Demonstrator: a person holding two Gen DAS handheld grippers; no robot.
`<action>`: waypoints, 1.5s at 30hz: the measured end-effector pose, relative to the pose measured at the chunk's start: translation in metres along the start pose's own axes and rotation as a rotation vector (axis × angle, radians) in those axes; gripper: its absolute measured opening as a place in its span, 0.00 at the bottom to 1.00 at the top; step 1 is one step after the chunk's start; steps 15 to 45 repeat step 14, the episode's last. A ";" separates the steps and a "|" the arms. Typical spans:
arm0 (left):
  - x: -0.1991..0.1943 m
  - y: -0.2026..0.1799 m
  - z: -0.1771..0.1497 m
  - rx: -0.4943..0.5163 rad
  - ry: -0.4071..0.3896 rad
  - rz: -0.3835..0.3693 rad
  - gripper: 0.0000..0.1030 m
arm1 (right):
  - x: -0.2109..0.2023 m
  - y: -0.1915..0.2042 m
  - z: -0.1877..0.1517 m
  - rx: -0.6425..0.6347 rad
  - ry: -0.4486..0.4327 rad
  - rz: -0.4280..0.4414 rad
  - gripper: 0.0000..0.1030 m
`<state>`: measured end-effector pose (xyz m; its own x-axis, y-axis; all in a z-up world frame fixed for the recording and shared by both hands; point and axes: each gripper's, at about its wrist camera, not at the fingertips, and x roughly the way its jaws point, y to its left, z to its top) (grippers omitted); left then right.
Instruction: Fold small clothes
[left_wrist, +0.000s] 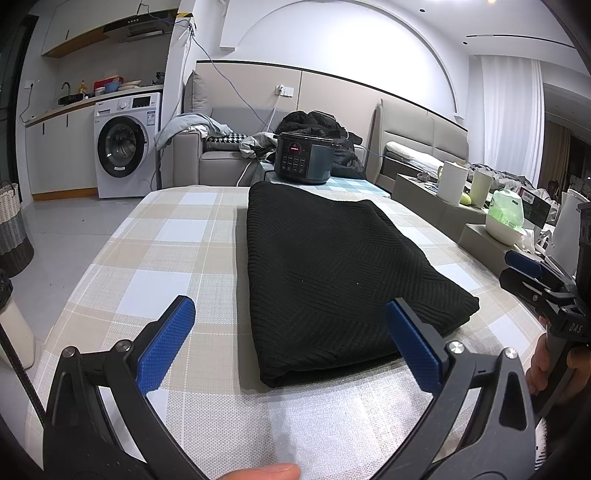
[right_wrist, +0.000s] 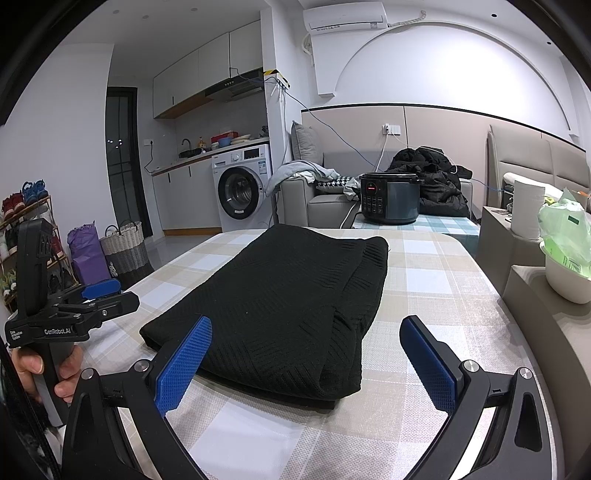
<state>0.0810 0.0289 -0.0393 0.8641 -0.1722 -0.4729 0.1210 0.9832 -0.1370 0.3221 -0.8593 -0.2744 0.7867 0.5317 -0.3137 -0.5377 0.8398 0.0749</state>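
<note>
A black knit garment lies folded into a long rectangle on the checked tablecloth. My left gripper is open at the garment's near end, its left pad over bare cloth and its right pad over the knit. My right gripper is open too, its jaws spanning the garment's near right corner, and holds nothing. Each gripper shows in the other's view, the right gripper at the far right and the left gripper at the far left, each with a hand on its handle.
A dark electric cooker stands beyond the table's far end. A low side unit on the right holds white mugs and a white bowl with a green bag. A washing machine and woven basket stand left.
</note>
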 end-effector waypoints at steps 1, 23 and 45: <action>0.000 0.000 0.000 0.000 0.000 -0.001 0.99 | 0.000 0.000 0.000 0.000 0.000 0.000 1.00; 0.001 0.000 0.003 0.009 -0.003 -0.004 0.99 | 0.000 0.000 -0.001 -0.002 0.001 0.000 1.00; 0.001 0.000 0.003 0.009 -0.003 -0.004 0.99 | 0.000 0.000 -0.001 -0.002 0.001 0.000 1.00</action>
